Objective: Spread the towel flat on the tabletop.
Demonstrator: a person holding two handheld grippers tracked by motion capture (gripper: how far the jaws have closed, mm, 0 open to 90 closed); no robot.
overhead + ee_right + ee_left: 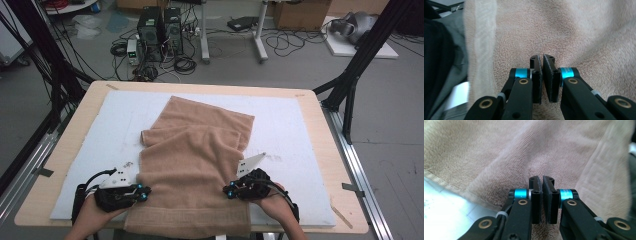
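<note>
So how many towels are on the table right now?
1. A single tan towel lies partly folded down the middle of the white mat, its near end hanging over the table edge. Folds could hide another.

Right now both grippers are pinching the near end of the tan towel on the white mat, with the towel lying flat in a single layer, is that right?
Not quite. The towel isn't in a single layer: the high view shows its far part folded over itself. The rest holds: left gripper and right gripper pinch its near end on the white mat.
</note>
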